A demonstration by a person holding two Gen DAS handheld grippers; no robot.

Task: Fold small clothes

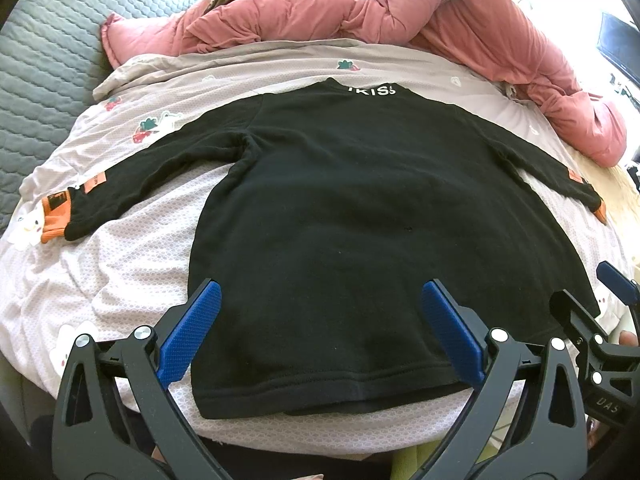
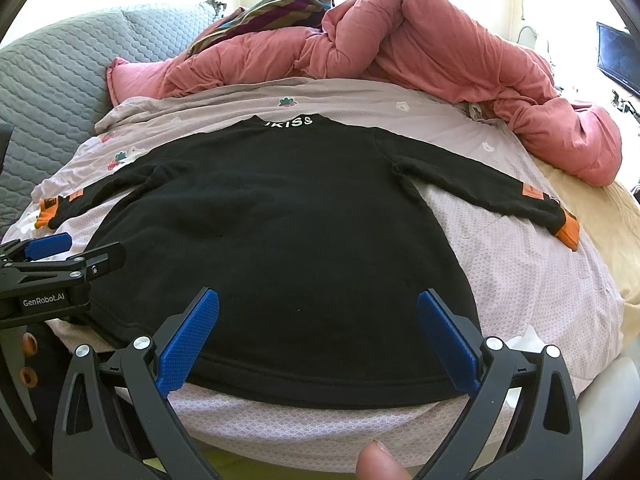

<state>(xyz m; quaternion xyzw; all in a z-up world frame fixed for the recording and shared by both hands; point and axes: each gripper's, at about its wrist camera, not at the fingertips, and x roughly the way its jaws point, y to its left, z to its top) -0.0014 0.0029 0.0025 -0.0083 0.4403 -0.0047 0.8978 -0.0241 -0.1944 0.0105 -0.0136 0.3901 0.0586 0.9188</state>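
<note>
Left wrist view: black sweater (image 1: 340, 220) lies flat on the bed's patterned sheet (image 1: 132, 264), sleeves spread, hem nearest. Left gripper (image 1: 320, 336) and right gripper (image 2: 318, 336) hover over the hem, jaws wide apart, empty. Folding appears not yet begun; next likely calls for pinching a sleeve or side edge. Pink duvet (image 1: 320, 12) lies beyond.

black sweater (image 1: 332, 216) spread flat, left gripper (image 1: 320, 312) fingers apart

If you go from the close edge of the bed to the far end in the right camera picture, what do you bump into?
right gripper → black sweater → patterned sheet → pink comforter
</note>
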